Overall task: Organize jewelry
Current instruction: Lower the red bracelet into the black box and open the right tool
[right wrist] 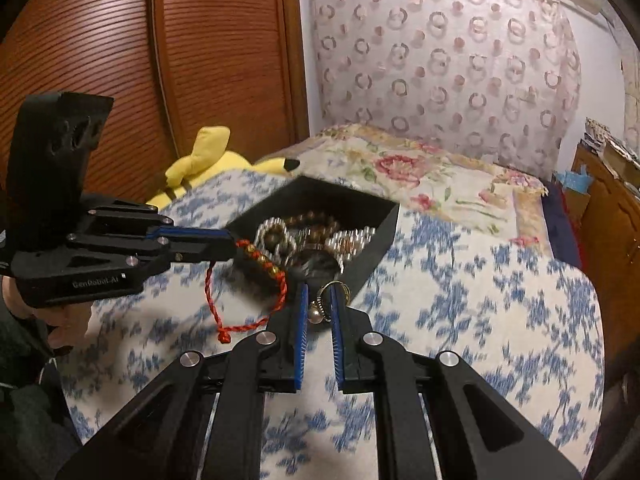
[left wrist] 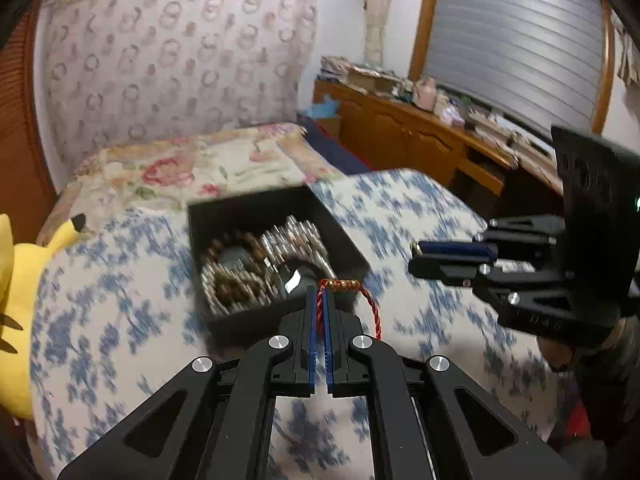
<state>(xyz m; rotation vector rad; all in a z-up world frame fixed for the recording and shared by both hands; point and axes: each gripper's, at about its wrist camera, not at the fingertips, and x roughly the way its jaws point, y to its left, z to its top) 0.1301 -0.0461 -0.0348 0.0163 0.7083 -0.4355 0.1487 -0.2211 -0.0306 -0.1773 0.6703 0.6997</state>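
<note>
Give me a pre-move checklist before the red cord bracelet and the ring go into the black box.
1. Left tongs shut on the red bracelet: ok, cord pinched between the pads.
2. Bracelet hangs free: ok, its loop and knotted tail dangle below the tongs, above the bedspread.
3. Right tongs grip the ring: cannot tell; it sits between the pads, but a gap shows and contact is unclear.
4. Black box open and reachable: ok, no lid, just ahead of both tongs.
5. Room in the box: cannot tell; bead bracelets already crowd it.
</note>
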